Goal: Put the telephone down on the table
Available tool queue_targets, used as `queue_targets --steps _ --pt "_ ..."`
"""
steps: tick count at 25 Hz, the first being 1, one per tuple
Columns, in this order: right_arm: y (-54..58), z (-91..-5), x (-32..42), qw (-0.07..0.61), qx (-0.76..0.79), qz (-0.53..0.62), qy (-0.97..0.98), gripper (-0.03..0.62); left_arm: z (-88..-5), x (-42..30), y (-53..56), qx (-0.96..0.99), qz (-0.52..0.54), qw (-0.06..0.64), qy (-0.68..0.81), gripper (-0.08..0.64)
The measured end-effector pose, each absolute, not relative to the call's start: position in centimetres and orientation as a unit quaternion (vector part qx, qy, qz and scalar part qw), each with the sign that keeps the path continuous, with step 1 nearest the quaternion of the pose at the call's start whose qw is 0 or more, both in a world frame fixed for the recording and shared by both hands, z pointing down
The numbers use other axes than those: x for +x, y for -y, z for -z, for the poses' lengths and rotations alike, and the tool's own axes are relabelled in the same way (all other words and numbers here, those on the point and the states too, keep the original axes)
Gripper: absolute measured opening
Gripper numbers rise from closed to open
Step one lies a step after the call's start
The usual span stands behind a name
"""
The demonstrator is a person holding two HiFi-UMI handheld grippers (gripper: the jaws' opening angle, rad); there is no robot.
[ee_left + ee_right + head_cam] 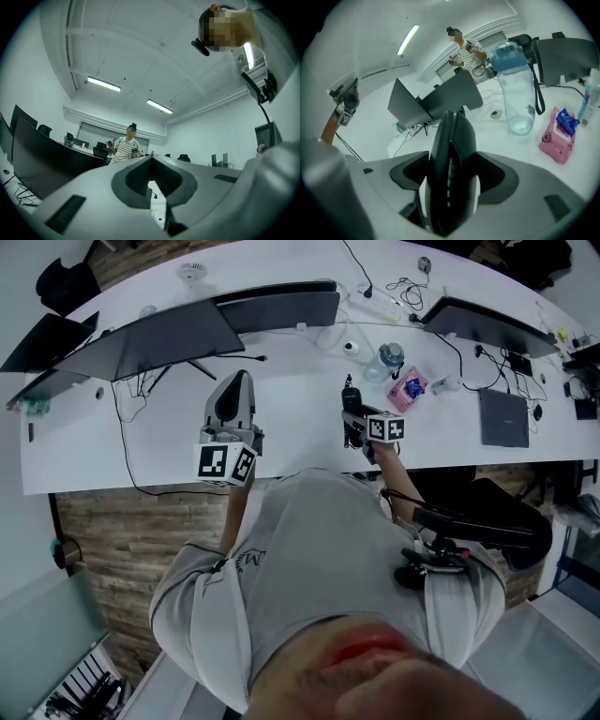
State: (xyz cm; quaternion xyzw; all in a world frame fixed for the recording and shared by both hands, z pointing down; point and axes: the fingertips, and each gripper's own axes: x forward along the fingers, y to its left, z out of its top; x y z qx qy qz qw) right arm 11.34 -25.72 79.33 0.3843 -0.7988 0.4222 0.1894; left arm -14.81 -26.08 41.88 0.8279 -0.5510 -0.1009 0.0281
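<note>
Right claw (452,174): clamped on the telephone (451,154), a dark pad pressing each of its broad sides.
Telephone look: black, slim and glossy, seen edge-on, with a seam running down its narrow edge; it stands upright and rises past the claw's tips.
Telephone place: over the white bench (300,451), just inside the near edge; whether it touches the top cannot be told.
Left claw (151,161): jaws drawn together with nothing between them, aimed up at the ceiling; in the head view it sits to the left of the right claw, well apart from it.
Edges: the bench's near edge runs just behind both claws, with wood floor below it.
Open room: bare white top lies between the claws and ahead of them.
Crowded side: a clear bottle (515,89) and a pink packet (558,136) stand beyond the telephone to its right; dark monitors (281,307) line the far side.
</note>
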Motion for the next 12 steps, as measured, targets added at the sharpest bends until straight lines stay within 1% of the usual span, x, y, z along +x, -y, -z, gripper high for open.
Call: queue_targets --steps 5,12 --pt "24.0 -84.0 11.5 0.227 0.379 -0.449 0.777 0.325 -41.8 -15.2 26.1 0.828 0.097 0.026 0.551 0.009" --pt "23.0 -87.0 11.9 0.256 0.379 -0.454 0.765 0.325 -41.7 -15.3 26.8 0.831 0.092 0.022 0.548 0.009"
